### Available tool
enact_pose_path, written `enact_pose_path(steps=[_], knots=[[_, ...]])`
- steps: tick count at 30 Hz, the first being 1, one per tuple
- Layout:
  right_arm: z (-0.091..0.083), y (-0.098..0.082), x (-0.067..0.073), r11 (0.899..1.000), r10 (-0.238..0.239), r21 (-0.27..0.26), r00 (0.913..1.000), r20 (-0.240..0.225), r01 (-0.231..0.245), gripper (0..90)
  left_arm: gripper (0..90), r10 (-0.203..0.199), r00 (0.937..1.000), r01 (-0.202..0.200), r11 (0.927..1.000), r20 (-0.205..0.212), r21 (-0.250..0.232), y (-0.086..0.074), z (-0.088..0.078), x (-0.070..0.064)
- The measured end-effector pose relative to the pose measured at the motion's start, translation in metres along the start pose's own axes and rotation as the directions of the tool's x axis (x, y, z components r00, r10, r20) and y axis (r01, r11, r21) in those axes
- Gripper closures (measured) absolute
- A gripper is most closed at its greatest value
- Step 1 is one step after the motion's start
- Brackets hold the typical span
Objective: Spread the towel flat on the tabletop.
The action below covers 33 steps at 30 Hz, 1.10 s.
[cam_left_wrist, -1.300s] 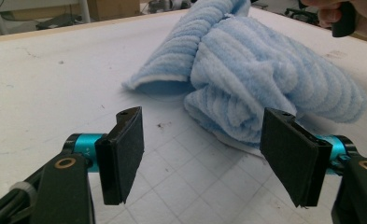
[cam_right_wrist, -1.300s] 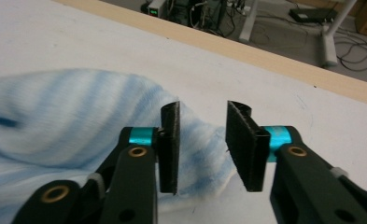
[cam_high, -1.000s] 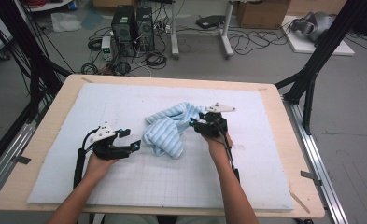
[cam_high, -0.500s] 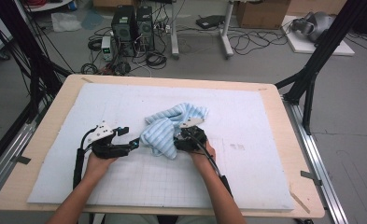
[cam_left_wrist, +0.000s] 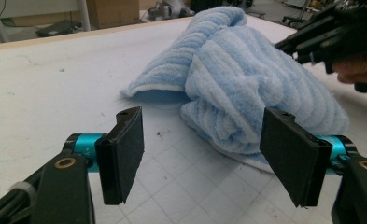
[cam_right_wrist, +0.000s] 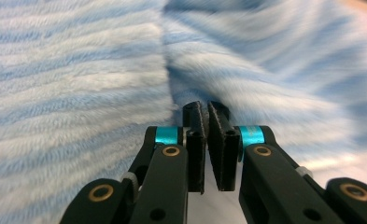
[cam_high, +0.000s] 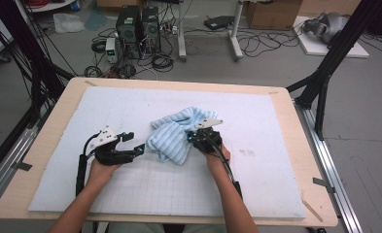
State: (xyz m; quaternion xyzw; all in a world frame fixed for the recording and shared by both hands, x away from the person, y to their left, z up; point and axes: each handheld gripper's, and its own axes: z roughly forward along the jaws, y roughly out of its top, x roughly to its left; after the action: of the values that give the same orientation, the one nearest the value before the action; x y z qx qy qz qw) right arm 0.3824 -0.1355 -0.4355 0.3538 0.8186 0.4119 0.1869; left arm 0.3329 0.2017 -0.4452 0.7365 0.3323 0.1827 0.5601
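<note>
1. The right gripper (cam_right_wrist: 204, 109) has just been closing, and its jaws now stand nearly together with their tips pressed into a fold of the blue striped towel (cam_right_wrist: 69, 93). Whether cloth is actually pinched between the pads I cannot tell, because the pile hides the tips. Judging by the low, nose-in angle, it is going for a pinch on a fold rather than on a loose corner.
2. In the high view the right gripper (cam_high: 204, 137) sits at the right flank of the towel (cam_high: 176, 136), with the hand behind it toward the near edge.
3. The left gripper (cam_left_wrist: 204, 154) holds nothing. Its jaws stand wide apart, level with the mat and aimed at the towel's near lower hem (cam_left_wrist: 237, 149), just short of it. It looks ready to take a second hold.
4. The towel lies bunched in a heap near the middle of the white gridded mat (cam_high: 286, 184).
5. The mat covers most of the wooden table (cam_high: 320, 194). There is bare mat on every side of the heap, widest toward the far edge and the right edge, so there is room to spread the cloth.
</note>
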Motion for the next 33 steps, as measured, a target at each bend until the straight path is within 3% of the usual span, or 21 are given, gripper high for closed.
enact_pose_path(steps=[3, 4, 5, 6, 7, 10, 12, 13, 14, 15, 18, 19, 20, 21, 22, 23, 28, 33], knots=[[-0.022, -0.001, -0.018, 0.999, 0.035, -0.036, 0.9969, 0.071, -0.032, 85.7, 33.9, 0.014, 0.9999, -0.014, 0.9998, 0.006, 0.010, 0.000, 0.002, -0.002], [-0.022, -0.001, -0.018, 0.999, 0.035, -0.036, 0.9969, 0.071, -0.032, 85.7, 35.0, 0.014, 0.9999, -0.014, 0.9998, 0.006, 0.010, 0.000, 0.002, -0.002], [-0.031, -0.003, -0.029, 0.998, 0.057, -0.047, 0.9897, 0.131, -0.051, 85.7, 35.3, 0.018, 0.9998, -0.018, 0.9997, 0.009, 0.017, -0.001, 0.003, -0.002], [-0.031, -0.003, -0.029, 0.998, 0.057, -0.047, 0.9897, 0.131, -0.051, 85.7, 35.3, 0.019, 0.9997, -0.019, 0.9996, 0.012, 0.022, -0.001, 0.004, -0.003], [-0.037, -0.006, -0.041, 0.995, 0.094, -0.058, 0.9759, 0.197, -0.084, 85.7, 36.4, 0.032, 0.9994, -0.033, 0.9990, 0.015, 0.030, -0.001, 0.005, -0.004], [-0.041, -0.011, -0.055, 0.987, 0.155, -0.080, 0.9488, 0.275, -0.139, 85.7, 36.4, 0.029, 0.9994, -0.030, 0.9991, 0.019, 0.030, -0.001, 0.006, -0.006], [-0.041, -0.013, -0.061, 0.986, 0.163, -0.088, 0.9267, 0.338, -0.141, 85.7, 36.3, 0.031, 0.9993, -0.032, 0.9989, 0.021, 0.035, 0.000, 0.007, -0.006], [-0.041, -0.013, -0.063, 0.984, 0.178, -0.095, 0.9149, 0.363, -0.153, 85.7, 36.2, 0.032, 0.9992, -0.033, 0.9987, 0.021, 0.039, 0.000, 0.007, -0.006], [-0.041, -0.013, -0.063, 0.984, 0.178, -0.095, 0.9149, 0.363, -0.153, 85.7, 36.0, 0.032, 0.9992, -0.033, 0.9987, 0.021, 0.039, 0.000, 0.007, -0.006], [-0.040, -0.016, -0.068, 0.978, 0.207, -0.097, 0.9030, 0.376, -0.184, 85.2, 35.9, 0.032, 0.9993, -0.033, 0.9987, 0.021, 0.038, 0.000, 0.007, -0.006], [-0.040, -0.018, -0.068, 0.977, 0.211, -0.101, 0.9063, 0.366, -0.187, 83.1, 35.6, 0.030, 0.9993, -0.031, 0.9989, 0.025, 0.037, 0.000, 0.007, -0.005], [-0.043, -0.019, -0.066, 0.975, 0.214, -0.126, 0.9157, 0.340, -0.181, 77.2, 35.2, 0.028, 0.9992, -0.029, 0.9989, 0.028, 0.037, 0.000, 0.007, -0.005], [-0.043, -0.019, -0.066, 0.975, 0.214, -0.126, 0.9157, 0.340, -0.181, 77.2, 35.2, 0.028, 0.9992, -0.029, 0.9989, 0.028, 0.037, 0.000, 0.007, -0.005], [-0.046, -0.019, -0.064, 0.973, 0.214, -0.148, 0.9252, 0.313, -0.175, 72.9, 35.1, 0.027, 0.9992, -0.028, 0.9989, 0.030, 0.037, 0.000, 0.007, -0.006], [-0.046, -0.019, -0.064, 0.973, 0.214, -0.148, 0.9252, 0.313, -0.175, 72.9, 35.1, 0.029, 0.9990, -0.030, 0.9988, 0.033, 0.038, 0.000, 0.007, -0.006], [-0.051, -0.019, -0.062, 0.972, 0.212, -0.162, 0.9320, 0.294, -0.170, 69.3, 34.8, 0.027, 0.9990, -0.028, 0.9988, 0.037, 0.041, 0.000, 0.007, -0.007], [-0.069, -0.025, -0.058, 0.970, 0.204, -0.192, 0.9335, 0.295, -0.151, 60.1, 33.6, 0.033, 0.9987, -0.035, 0.9984, 0.040, 0.045, 0.000, 0.007, -0.008], [-0.088, -0.039, -0.049, 0.967, 0.197, -0.207, 0.9507, 0.240, -0.148, 49.9, 36.0, 0.031, 0.9982, -0.033, 0.9983, 0.051, 0.048, 0.002, 0.006, -0.010]])
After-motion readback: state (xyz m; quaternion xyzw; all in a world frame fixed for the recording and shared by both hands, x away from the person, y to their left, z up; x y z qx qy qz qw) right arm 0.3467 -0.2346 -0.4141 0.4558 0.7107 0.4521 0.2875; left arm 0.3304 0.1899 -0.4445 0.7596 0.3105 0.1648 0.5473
